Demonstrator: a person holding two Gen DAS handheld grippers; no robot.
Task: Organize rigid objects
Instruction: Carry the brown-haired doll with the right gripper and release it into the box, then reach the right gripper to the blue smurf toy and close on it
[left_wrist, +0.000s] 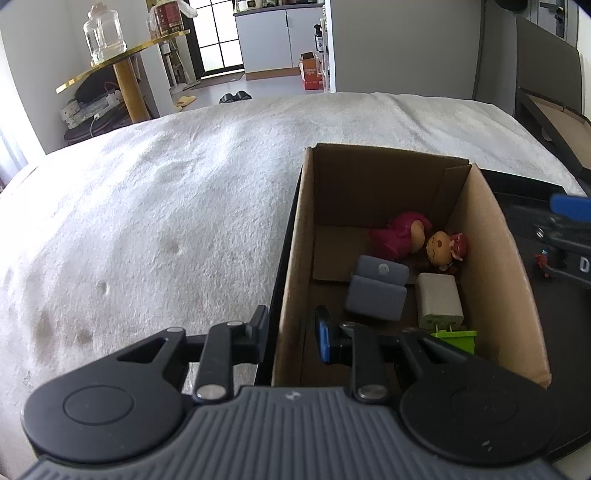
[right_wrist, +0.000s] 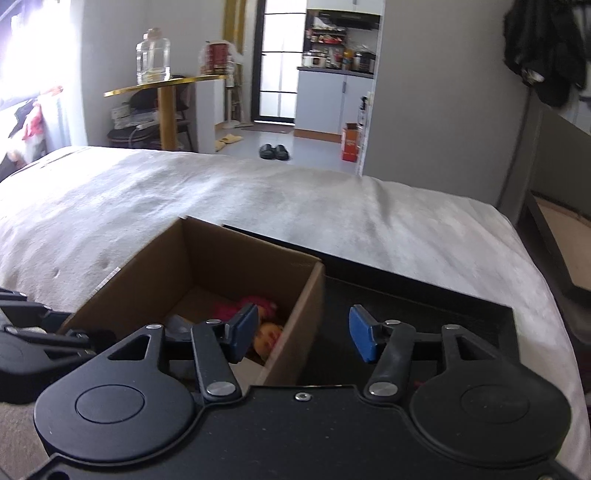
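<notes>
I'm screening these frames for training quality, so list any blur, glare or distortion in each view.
Left wrist view: fisheye curve bends the bed edge; the cardboard box interior is shadowed, yet the doll head stays sharp. Right wrist view: the window at upper left is blown out; the dark garment at upper right is smeared.

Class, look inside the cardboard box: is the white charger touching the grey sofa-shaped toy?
Apart. The left wrist view shows a dark strip of box floor between the white charger and the grey sofa-shaped toy.

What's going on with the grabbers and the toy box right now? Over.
Left gripper open, straddling the brown cardboard box's near wall. Right gripper open, empty, over the box's corner. Pink doll, grey sofa toy, white charger inside. Nothing blocking.
</notes>
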